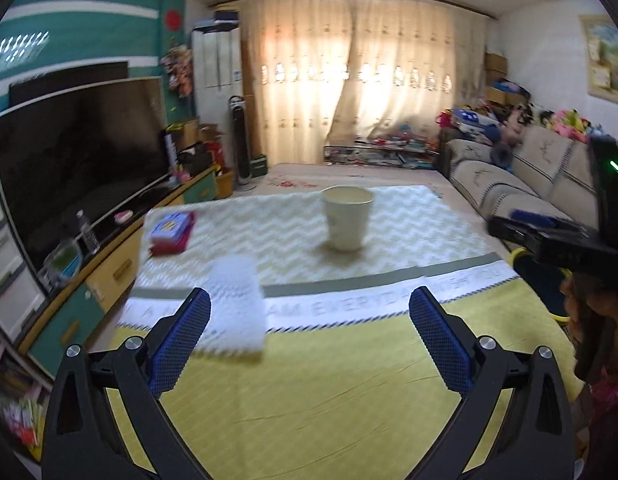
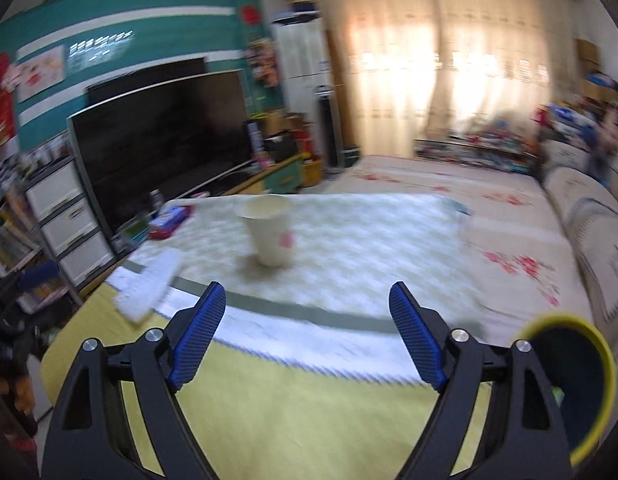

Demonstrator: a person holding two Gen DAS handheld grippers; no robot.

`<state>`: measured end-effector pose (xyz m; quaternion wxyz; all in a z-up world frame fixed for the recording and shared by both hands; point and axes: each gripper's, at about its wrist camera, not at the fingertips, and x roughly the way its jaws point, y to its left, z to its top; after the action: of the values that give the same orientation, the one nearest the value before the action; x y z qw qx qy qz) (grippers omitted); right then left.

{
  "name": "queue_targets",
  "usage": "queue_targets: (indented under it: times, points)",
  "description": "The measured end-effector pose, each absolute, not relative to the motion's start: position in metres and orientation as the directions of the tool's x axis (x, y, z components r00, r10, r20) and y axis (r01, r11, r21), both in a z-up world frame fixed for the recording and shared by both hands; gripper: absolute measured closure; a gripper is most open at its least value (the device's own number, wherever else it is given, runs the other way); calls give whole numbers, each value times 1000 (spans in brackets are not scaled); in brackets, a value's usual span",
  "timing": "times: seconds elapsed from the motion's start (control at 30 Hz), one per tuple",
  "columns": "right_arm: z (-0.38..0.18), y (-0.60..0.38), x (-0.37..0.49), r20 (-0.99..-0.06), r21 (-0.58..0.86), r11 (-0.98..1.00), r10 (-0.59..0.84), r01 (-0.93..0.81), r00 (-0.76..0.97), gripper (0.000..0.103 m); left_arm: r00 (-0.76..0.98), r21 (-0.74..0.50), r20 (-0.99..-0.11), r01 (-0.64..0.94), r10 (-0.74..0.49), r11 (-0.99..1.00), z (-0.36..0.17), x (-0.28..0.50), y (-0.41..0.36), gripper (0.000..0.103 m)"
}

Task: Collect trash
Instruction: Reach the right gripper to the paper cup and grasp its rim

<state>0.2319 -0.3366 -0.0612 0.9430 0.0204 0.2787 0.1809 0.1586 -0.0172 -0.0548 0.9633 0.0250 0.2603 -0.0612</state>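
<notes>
1. I see the left gripper [image 1: 309, 312] spread wide and empty above the near edge of the table [image 1: 349, 380], with a white tissue [image 1: 237, 308] lying just beyond its left finger.
2. My right gripper [image 2: 307, 310] also stands wide, nothing between its pads.
3. A paper cup [image 1: 347, 218] stands upright mid-table; a red-and-blue packet [image 1: 172, 233] sits at the far left.
4. A yellow-rimmed bin [image 2: 577, 380] waits at near right; I judge the collecting barely started, cup and tissue still to go.
</notes>
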Motion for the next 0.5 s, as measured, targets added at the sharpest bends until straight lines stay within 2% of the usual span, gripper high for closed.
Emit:
queue_targets:
  times: [0.2, 0.33, 0.5]
  points:
    - [-74, -270, 308, -583, 149, 916, 385, -372, 716, 15, 852, -15, -515, 99, -92, 995, -69, 150, 12, 5]
    - [-96, -241, 355, -643, 133, 947, 308, -294, 702, 15, 853, -24, -515, 84, -84, 996, -73, 155, 18, 5]
    - [-112, -227, 384, -662, 126, 964, 257, -233, 704, 15, 851, -36, -519, 73, -81, 997, -73, 157, 21, 5]
